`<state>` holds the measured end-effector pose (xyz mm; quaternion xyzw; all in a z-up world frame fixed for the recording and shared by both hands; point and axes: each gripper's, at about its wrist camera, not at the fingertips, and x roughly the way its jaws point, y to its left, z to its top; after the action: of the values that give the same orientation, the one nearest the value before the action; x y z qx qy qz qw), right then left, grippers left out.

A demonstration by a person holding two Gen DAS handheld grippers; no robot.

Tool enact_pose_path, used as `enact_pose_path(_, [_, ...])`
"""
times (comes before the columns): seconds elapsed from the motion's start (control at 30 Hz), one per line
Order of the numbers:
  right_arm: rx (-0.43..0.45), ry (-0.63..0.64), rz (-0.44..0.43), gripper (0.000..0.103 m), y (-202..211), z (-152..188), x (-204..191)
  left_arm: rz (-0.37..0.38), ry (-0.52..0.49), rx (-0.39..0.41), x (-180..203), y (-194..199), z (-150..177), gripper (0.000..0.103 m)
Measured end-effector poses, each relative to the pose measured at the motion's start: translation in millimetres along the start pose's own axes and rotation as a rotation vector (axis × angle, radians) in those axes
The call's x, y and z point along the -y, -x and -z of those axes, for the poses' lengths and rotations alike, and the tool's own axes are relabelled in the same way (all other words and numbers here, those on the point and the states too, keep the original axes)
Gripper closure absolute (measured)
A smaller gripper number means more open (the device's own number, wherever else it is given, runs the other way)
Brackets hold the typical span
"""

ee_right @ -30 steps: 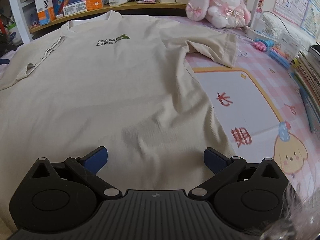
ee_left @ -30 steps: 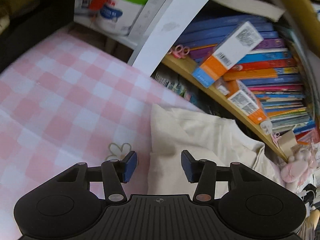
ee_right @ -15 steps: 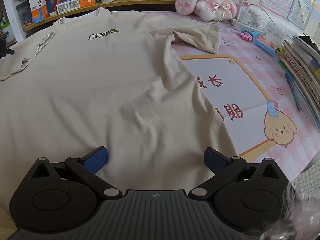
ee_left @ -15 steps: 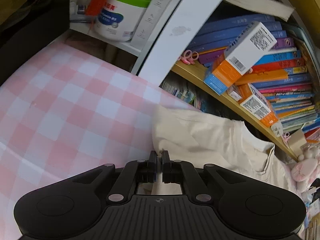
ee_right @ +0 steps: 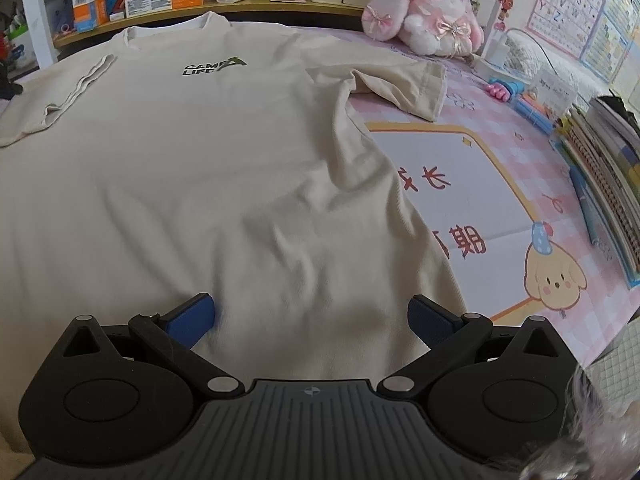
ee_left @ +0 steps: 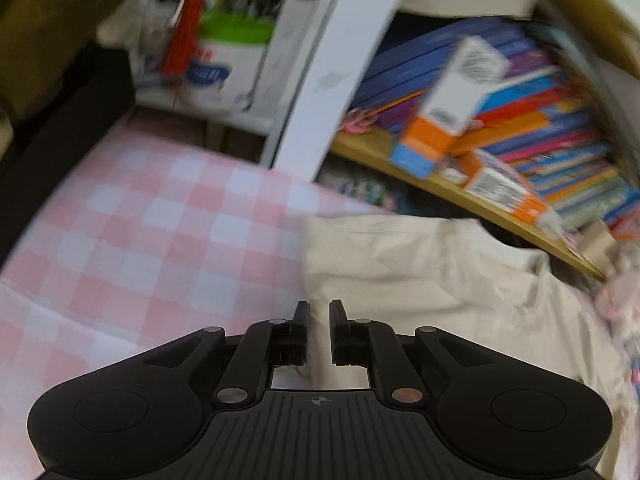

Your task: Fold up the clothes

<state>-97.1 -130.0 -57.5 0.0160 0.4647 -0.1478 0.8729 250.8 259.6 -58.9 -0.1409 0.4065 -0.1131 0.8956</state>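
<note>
A cream T-shirt (ee_right: pixel 180 160) with a small dark chest print lies face up on the table, collar toward the far shelf. In the left wrist view its left sleeve (ee_left: pixel 400 264) rests on the pink checked cloth (ee_left: pixel 160 240). My left gripper (ee_left: pixel 319 312) pinches the sleeve's edge; its jaws are opening slightly, a narrow gap showing with cloth still in it. My right gripper (ee_right: pixel 312 312) stands wide open just above the shirt's lower part, near the right side hem, with nothing between its fingers.
A wooden shelf (ee_left: pixel 440 184) packed with books and boxes runs behind the table. A pink plush rabbit (ee_right: pixel 424 28) sits at the back right. A puppy-print mat (ee_right: pixel 460 184) lies right of the shirt, with stacked books (ee_right: pixel 600 160) along the right edge.
My left gripper came down on the sleeve edge and closed on it, then its jaws eased apart a little as it rose. The right gripper stayed open and drew back slightly over the shirt.
</note>
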Motion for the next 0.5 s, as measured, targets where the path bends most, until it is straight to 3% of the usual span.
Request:
enact_pose_path(0.13, [0.01, 0.008, 0.005, 0.0, 0.4, -0.3, -3.2, 0.041, -0.045, 0.02, 9.0, 39.2, 34.3, 0.064])
enact_pose_path(0.27, [0.01, -0.008, 0.01, 0.0, 0.2, -2.3, -5.4, 0.083, -0.057, -0.002, 21.2, 71.6, 80.5, 0.061])
enact_pose_path(0.4, [0.027, -0.006, 0.016, 0.0, 3.8, -5.2, -10.6, 0.098, -0.059, -0.043, 41.5, 88.4, 121.4, 0.051])
enact_pose_path(0.5, [0.046, -0.005, 0.009, 0.0, 8.4, -8.5, -14.1, 0.072, -0.096, -0.09, 63.1, 90.7, 148.2, 0.046])
